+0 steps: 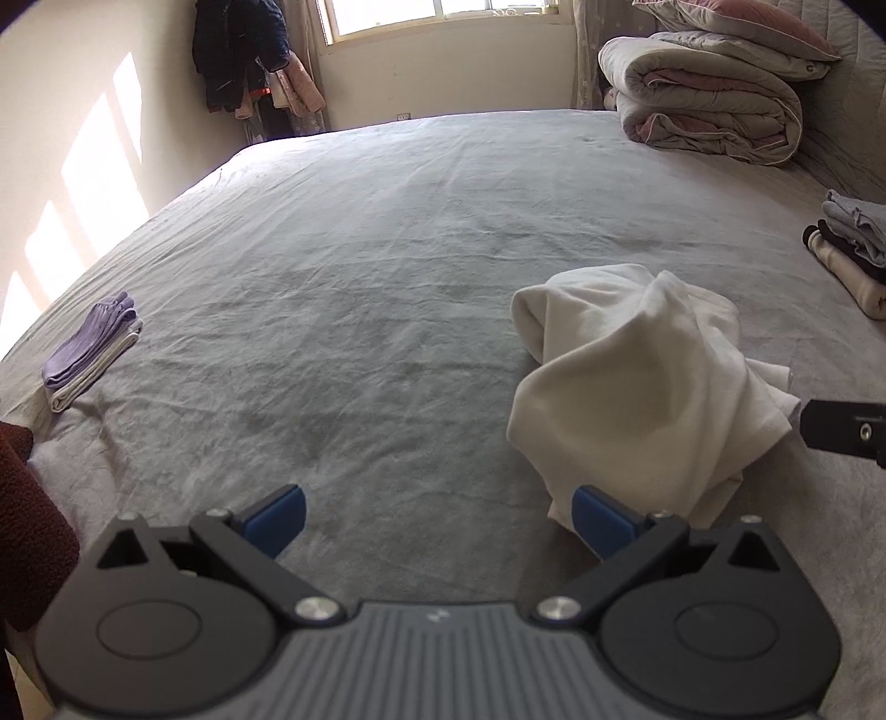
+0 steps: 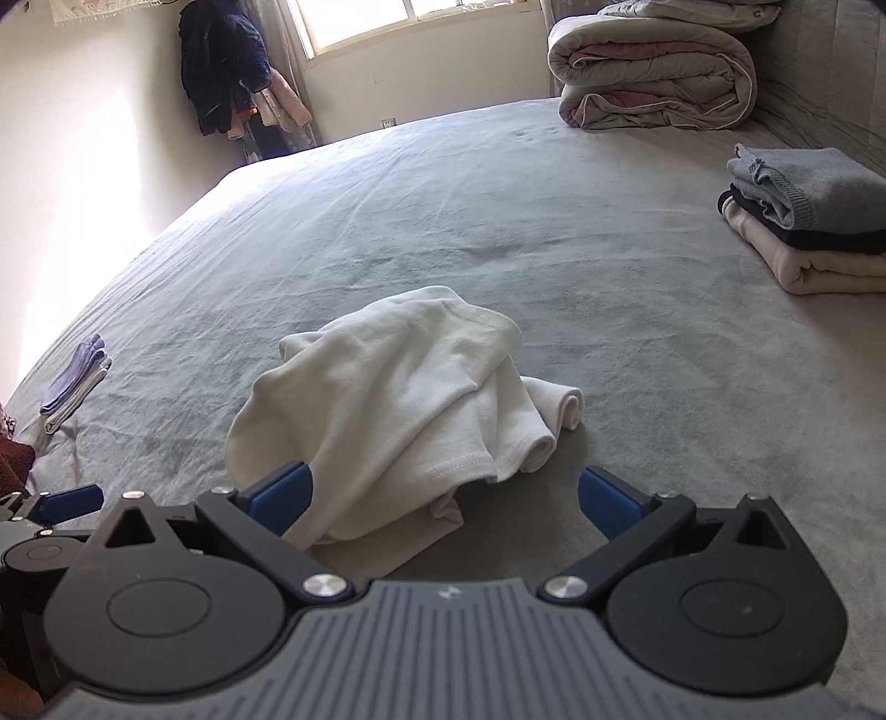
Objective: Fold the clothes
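Note:
A crumpled white garment point(image 1: 637, 382) lies in a heap on the grey bed sheet point(image 1: 360, 249); it also shows in the right wrist view point(image 2: 398, 410). My left gripper point(image 1: 437, 518) is open and empty, low over the sheet, with the heap just ahead of its right finger. My right gripper point(image 2: 446, 498) is open and empty, directly in front of the heap, whose near edge lies between its blue pads point(image 2: 282, 493). The right gripper's body shows at the left wrist view's right edge point(image 1: 847, 429). The left gripper's tip shows at the right wrist view's left edge point(image 2: 61, 507).
A stack of folded clothes point(image 2: 808, 221) sits at the right of the bed. Folded purple and white socks point(image 1: 91, 349) lie at the left edge. A rolled duvet with pillows point(image 1: 709, 94) is at the head. Dark clothes point(image 1: 238, 50) hang in the corner by the window.

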`<state>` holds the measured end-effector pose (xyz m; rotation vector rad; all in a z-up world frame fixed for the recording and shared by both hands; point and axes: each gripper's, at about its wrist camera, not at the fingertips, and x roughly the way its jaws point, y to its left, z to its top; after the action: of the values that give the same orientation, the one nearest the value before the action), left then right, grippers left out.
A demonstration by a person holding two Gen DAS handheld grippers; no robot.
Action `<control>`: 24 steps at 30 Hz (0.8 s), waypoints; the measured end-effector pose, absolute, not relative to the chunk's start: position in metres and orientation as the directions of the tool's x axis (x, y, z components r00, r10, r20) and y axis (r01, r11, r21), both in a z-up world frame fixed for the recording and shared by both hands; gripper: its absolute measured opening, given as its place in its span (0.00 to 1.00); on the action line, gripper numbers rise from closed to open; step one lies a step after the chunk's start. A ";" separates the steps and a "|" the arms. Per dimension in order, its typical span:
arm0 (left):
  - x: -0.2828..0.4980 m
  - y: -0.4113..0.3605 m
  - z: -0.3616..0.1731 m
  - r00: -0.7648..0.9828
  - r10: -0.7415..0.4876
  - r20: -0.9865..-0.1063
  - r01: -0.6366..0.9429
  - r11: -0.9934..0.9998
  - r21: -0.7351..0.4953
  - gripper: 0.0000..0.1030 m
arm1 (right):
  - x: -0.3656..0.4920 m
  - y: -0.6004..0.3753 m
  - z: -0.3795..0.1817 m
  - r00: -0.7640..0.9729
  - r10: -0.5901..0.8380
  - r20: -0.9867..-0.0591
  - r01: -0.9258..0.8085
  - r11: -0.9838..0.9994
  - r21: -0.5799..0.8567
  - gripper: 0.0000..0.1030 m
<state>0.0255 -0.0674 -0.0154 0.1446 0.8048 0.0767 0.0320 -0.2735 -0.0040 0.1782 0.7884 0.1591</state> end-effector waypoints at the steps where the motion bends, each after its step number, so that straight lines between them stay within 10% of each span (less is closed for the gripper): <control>1: 0.020 -0.068 -0.011 0.692 0.122 -0.712 -0.007 0.987 0.163 1.00 | 0.028 -0.273 -0.002 0.688 0.190 -0.700 -0.071 0.978 0.196 1.00; 24: 0.032 -0.072 -0.017 0.621 0.048 -0.782 -0.044 0.999 0.026 1.00 | 0.037 -0.270 -0.003 0.642 0.195 -0.741 0.003 0.966 0.257 1.00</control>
<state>0.0317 -0.0721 -0.0169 0.0045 0.8989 0.0530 0.0373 -0.2695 -0.0035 0.2447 0.8685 0.1105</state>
